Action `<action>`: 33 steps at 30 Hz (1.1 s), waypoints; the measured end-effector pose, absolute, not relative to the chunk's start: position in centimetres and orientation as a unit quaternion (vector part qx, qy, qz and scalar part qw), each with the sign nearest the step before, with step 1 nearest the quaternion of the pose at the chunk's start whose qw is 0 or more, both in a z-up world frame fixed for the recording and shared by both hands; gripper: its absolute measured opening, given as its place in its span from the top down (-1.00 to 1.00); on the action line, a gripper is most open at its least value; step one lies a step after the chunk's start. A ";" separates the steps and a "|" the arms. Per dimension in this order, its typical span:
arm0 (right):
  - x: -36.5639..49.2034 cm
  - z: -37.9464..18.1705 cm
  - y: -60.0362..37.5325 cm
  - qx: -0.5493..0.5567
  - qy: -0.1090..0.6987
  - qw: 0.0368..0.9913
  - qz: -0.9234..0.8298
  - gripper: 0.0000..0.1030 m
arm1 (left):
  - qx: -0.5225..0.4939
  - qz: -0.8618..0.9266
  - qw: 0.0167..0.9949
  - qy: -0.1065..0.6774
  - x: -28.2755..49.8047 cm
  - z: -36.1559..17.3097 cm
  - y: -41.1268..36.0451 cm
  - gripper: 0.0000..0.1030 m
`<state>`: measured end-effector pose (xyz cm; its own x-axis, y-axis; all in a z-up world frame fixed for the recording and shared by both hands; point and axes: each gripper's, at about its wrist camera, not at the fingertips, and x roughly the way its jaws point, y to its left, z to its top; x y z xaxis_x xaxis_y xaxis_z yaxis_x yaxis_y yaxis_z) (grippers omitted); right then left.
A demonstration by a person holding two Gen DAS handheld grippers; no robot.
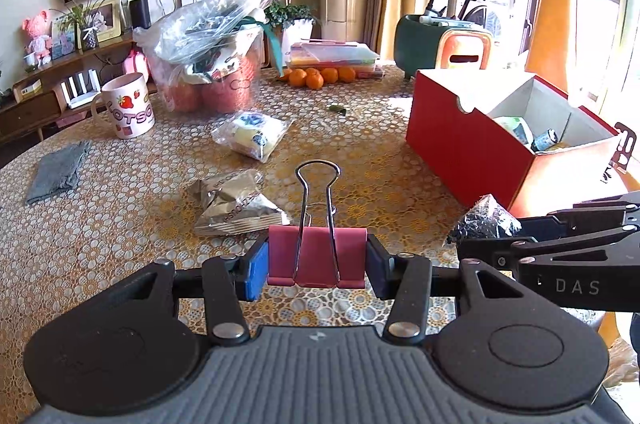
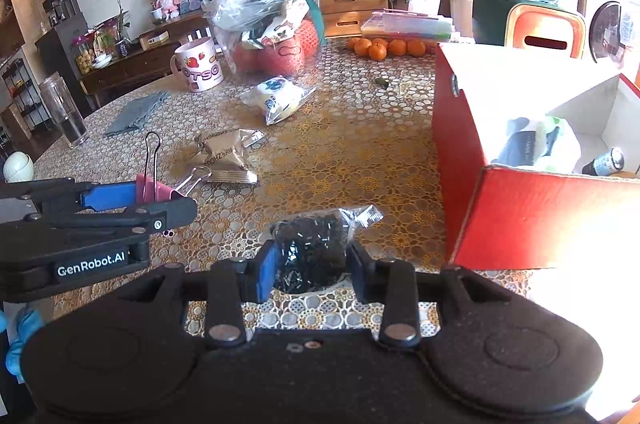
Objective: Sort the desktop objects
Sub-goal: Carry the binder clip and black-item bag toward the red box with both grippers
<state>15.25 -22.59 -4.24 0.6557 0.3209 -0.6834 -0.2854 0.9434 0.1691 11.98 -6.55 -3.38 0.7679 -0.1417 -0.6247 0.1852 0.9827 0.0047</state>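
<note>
Left gripper (image 1: 318, 260) is clenched on a pink clip (image 1: 317, 256), its pads pressing the clip's two sides while the wire handles stand up and away from the camera. Right gripper (image 2: 310, 260), just beside it, is clamped on a small clear bag of black bits (image 2: 316, 244), the bag's sealed end poking out past the fingertips. Both loads hang clear above the table (image 1: 120, 224).

As I judge it, the step in hand is carrying both pieces to the red box (image 1: 472, 143), which stands open near the table's right edge, ahead and to the right of both grippers. To do it well, keep each grip firm, lift high enough to clear the box's near wall, and send the right load in first, since that gripper is closer to the box and the two could collide if they cross. Let go only once over the opening; the bag is soft and may snag on the rim.

Farther out, a silver packet (image 1: 236, 201) lies just beyond the clip, then a clear bag with a white roll (image 1: 252, 135), both apparently unsorted. A mug (image 1: 128, 107), a grey cloth (image 1: 58, 171) and oranges (image 1: 316, 77) sit toward the far edge.
</note>
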 end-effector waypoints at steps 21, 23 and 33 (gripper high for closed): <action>12.1 0.4 -32.3 0.054 0.308 0.942 0.121 0.30 | 0.058 -0.166 0.938 0.299 11.1 1.3 -16.4 0.07; 12.1 0.6 -33.3 0.057 0.305 0.944 0.112 0.29 | 0.061 -0.173 0.937 0.297 11.3 1.6 -17.1 0.07; 13.1 1.1 -38.1 0.063 0.296 0.950 0.073 0.29 | 0.087 -0.195 0.934 0.285 13.1 2.2 -20.7 0.07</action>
